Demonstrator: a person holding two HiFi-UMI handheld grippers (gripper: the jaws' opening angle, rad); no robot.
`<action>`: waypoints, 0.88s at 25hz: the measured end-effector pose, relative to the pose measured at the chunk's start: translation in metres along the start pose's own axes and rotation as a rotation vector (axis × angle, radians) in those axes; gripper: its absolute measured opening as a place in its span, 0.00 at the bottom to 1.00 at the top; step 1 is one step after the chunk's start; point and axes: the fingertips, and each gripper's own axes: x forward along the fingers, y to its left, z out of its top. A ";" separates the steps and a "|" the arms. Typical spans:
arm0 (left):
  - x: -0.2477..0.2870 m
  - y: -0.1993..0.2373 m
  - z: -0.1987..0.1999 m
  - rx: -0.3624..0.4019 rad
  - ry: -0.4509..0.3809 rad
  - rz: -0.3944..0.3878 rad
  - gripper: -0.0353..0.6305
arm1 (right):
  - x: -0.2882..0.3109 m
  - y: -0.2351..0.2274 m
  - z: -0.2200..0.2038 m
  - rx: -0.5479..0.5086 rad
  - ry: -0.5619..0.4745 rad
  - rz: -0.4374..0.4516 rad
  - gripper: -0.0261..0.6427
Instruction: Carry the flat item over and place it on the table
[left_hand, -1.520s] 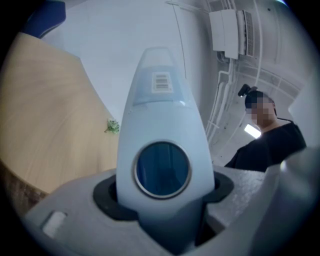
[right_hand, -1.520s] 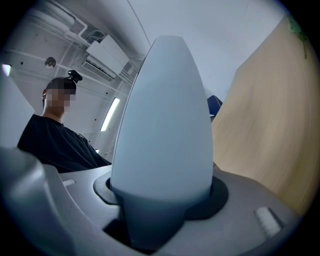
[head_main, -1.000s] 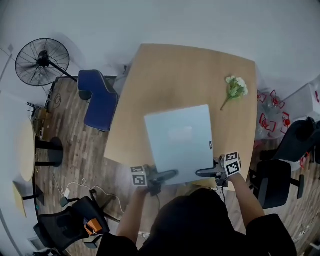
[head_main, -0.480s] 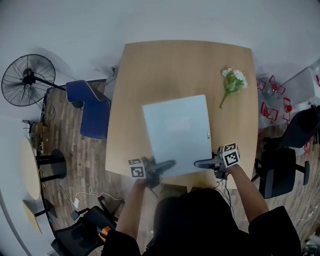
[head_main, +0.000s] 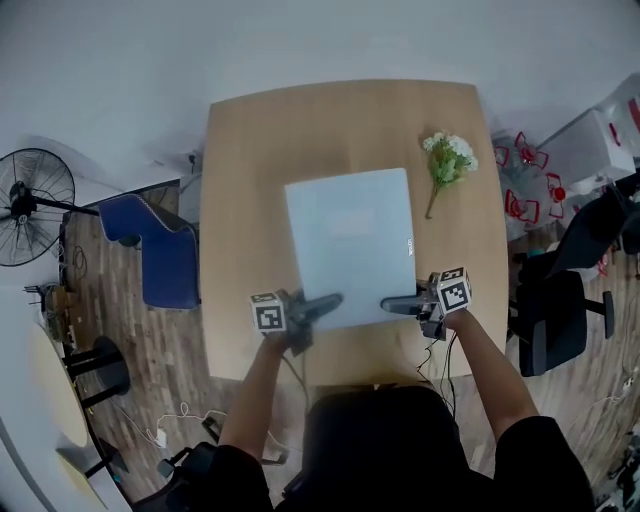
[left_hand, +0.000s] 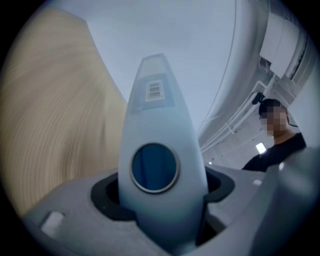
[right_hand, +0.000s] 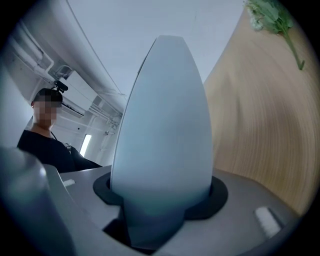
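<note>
wood counter (head_main: 250, 150) carries a flower sprig (head_main: 445, 158) near its far right corner. a pale blue panel (head_main: 350, 240) sits flat over the counter's middle; whether it touches the wood is unclear. the left gripper (head_main: 333, 299) and right gripper (head_main: 389, 304) each have their jaws pinching the panel's near edge, one by each corner.

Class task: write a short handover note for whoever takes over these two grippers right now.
Left gripper: shut on the near edge of the board.
Right gripper: shut on the same edge.
Board: over the table, flowers apart at its right.
Done: board brought over the table.
Left: set it down flat, then release; I cannot tell whether it touches yet.
</note>
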 end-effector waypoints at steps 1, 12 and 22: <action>0.004 0.008 0.006 -0.011 0.010 -0.001 0.58 | 0.000 -0.007 0.006 0.016 -0.008 -0.007 0.47; 0.048 0.101 0.065 -0.099 0.089 0.043 0.61 | -0.015 -0.090 0.077 0.160 -0.049 -0.059 0.47; 0.072 0.170 0.094 -0.223 0.115 0.111 0.63 | -0.020 -0.149 0.121 0.241 -0.075 -0.034 0.47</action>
